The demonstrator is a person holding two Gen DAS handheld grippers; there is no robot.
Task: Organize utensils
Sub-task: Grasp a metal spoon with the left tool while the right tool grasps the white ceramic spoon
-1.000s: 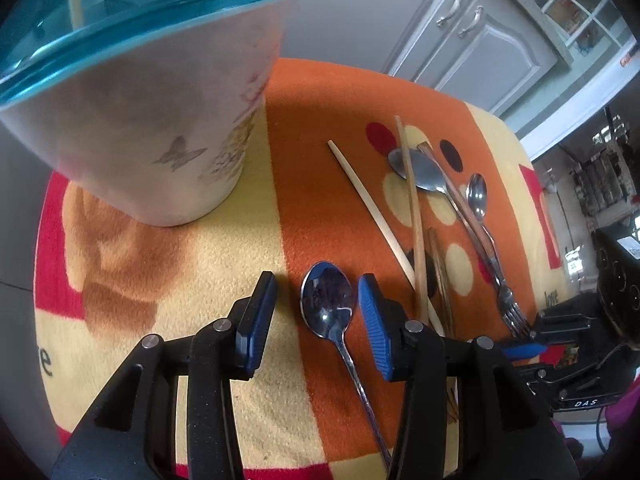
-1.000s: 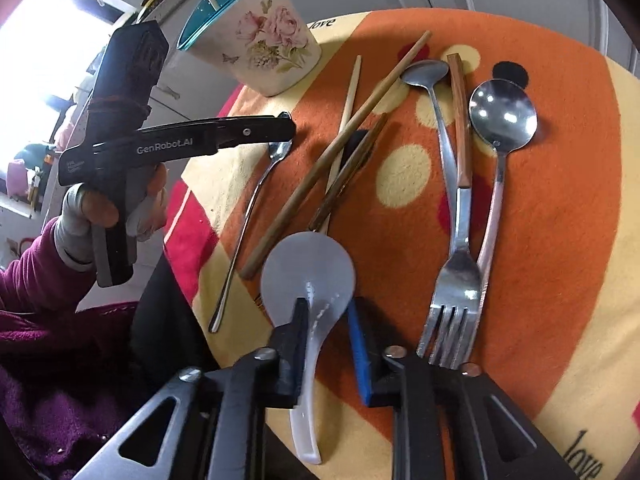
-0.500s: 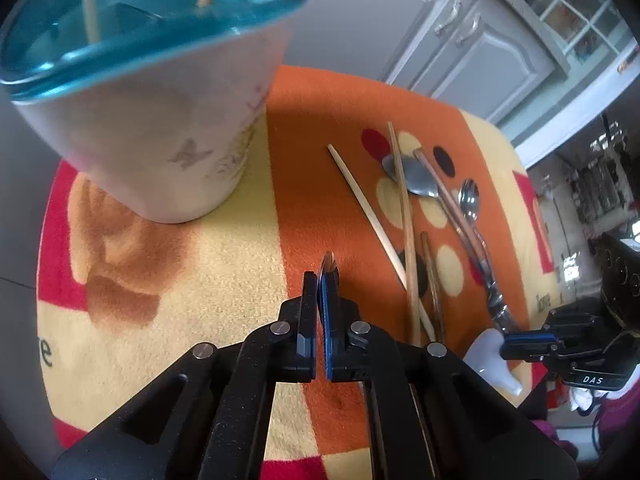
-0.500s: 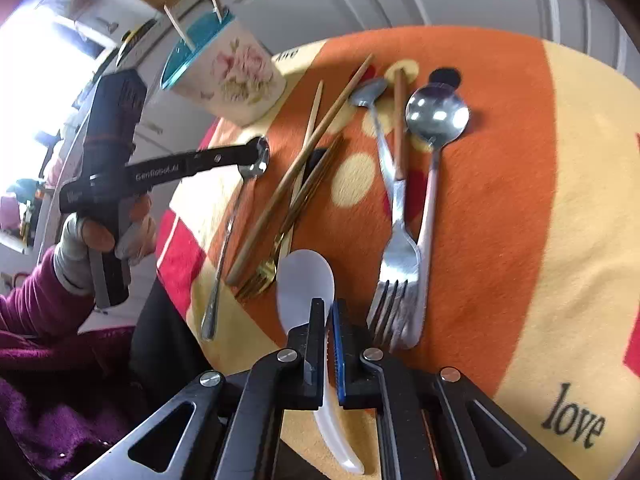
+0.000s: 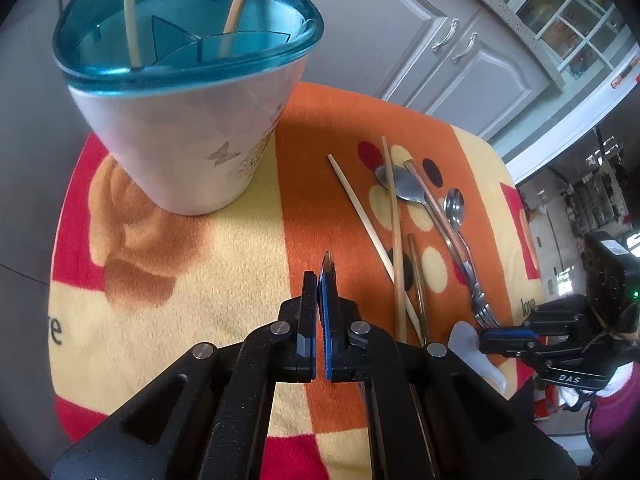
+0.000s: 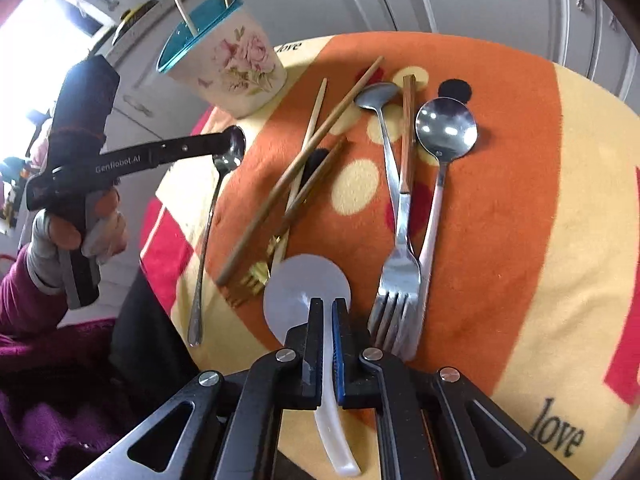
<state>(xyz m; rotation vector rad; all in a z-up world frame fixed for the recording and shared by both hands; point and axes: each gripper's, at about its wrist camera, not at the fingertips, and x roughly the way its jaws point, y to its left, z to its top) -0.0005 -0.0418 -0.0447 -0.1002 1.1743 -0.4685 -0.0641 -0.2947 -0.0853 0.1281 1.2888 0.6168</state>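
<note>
Tabletop: white spoon (image 6: pixel 306 296) (jaw-clamped)

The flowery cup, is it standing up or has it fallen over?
Standing up. The flowery cup sits on its base on the blanket, blue rim on top, two chopsticks poking out.

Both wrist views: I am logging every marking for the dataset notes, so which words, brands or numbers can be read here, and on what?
"GenRobot.AI": on the side of the left gripper.
"DAS": on the body of the right gripper.
"love": on the cloth near the right gripper, again by the utensil holder, and at the cloth's edge in the left view.
Cut-off letter ending "e": cloth's left edge, unreadable.
</note>
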